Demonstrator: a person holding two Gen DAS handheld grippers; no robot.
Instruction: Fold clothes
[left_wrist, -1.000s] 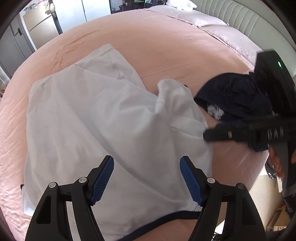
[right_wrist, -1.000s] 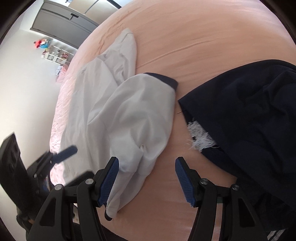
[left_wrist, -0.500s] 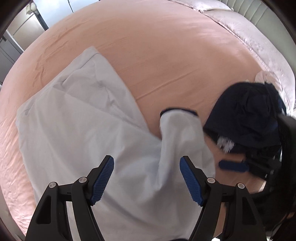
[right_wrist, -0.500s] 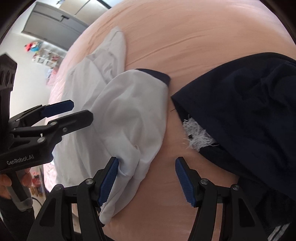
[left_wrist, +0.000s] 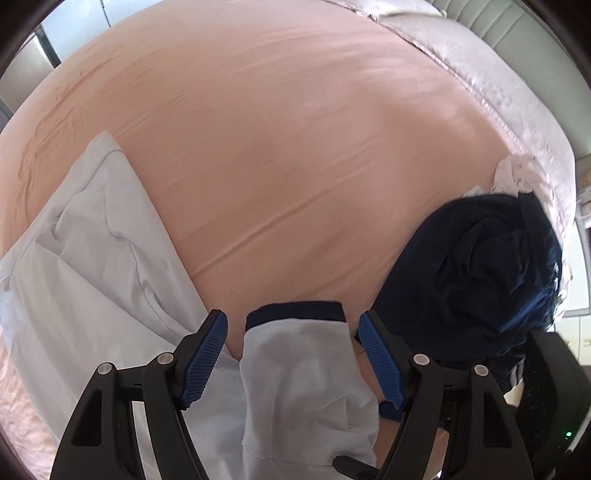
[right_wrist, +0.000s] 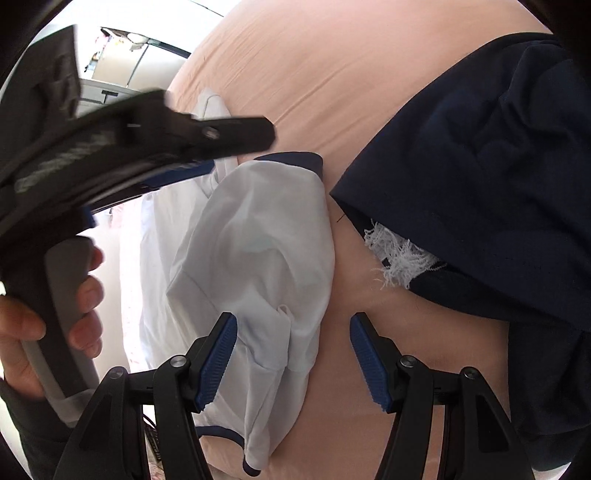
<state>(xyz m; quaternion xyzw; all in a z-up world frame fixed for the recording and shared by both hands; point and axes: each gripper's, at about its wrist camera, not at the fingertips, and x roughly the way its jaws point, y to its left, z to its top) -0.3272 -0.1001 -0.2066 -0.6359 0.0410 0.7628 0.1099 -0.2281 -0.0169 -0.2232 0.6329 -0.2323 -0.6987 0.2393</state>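
**White shirt: limp, light, take by sleeve cuff**

White shirt (left_wrist: 110, 295) lies rumpled on the bed (left_wrist: 295, 147), sleeve (left_wrist: 299, 369) folded over. Thin, soft cloth; likely drapes and slips. Left tool (left_wrist: 293, 354) straddles the navy cuff (left_wrist: 295, 310), jaws apart. Right tool (right_wrist: 293, 362) likewise apart, empty.

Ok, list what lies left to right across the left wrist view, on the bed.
White shirt body → its navy-cuffed sleeve, between the open left gripper's fingers → navy garment. All lie on the pink sheet.
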